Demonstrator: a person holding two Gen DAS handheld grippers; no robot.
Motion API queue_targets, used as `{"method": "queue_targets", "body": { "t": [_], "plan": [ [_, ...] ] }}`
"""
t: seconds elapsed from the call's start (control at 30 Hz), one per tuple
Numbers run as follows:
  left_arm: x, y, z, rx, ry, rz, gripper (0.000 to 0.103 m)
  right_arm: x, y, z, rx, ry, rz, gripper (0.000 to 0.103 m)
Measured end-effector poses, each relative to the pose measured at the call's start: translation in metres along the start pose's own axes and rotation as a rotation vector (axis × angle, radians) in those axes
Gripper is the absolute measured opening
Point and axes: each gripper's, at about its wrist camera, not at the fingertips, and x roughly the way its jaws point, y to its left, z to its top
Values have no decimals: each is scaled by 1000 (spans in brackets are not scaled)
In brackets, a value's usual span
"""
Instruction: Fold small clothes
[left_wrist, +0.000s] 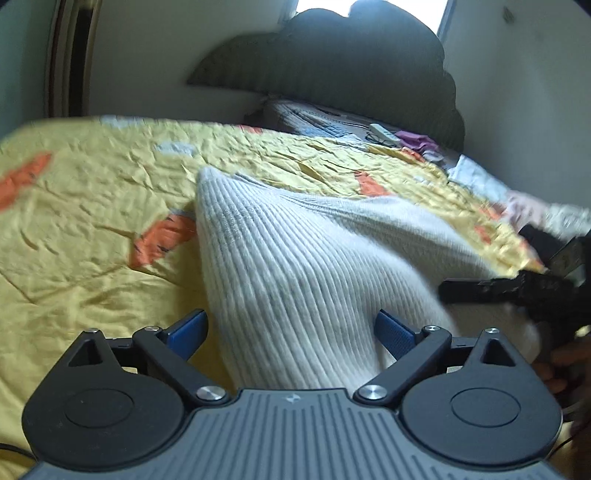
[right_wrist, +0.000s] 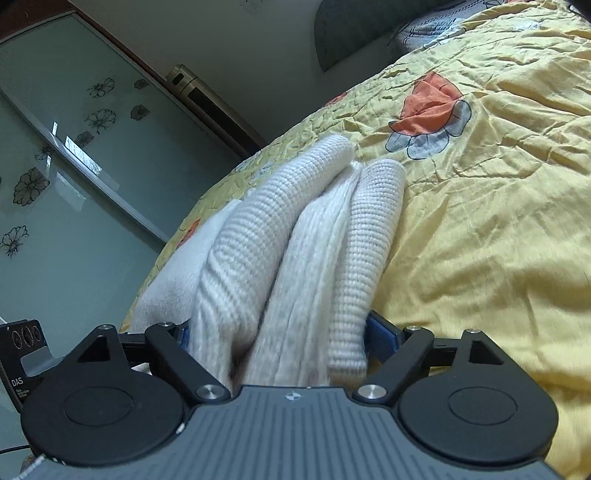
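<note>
A: What lies between the blue pads (left_wrist: 394, 335) of the left claw (left_wrist: 291, 334)?
B: A white ribbed knit garment (left_wrist: 295, 266), bunched, on a yellow floral quilt (left_wrist: 92, 192). The right claw (left_wrist: 480, 288) touches its right edge.
</note>
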Motion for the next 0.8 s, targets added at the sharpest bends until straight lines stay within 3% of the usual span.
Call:
{"method": "queue_targets", "body": {
  "t": [0.13, 0.27, 0.43, 0.8],
  "plan": [
    [25, 30, 18, -178, 57, -116, 98, 19, -5, 20, 22, 30, 42, 88],
    [43, 41, 23, -221, 88, -178, 95, 35, -9, 33, 14, 73, 94, 80],
    [25, 28, 17, -94, -14, -162, 64, 32, -2, 32, -7, 62, 102, 61],
    [8, 25, 50, -10, -113, -74, 61, 29, 38, 63, -131, -34, 108, 56]
  ]
}}
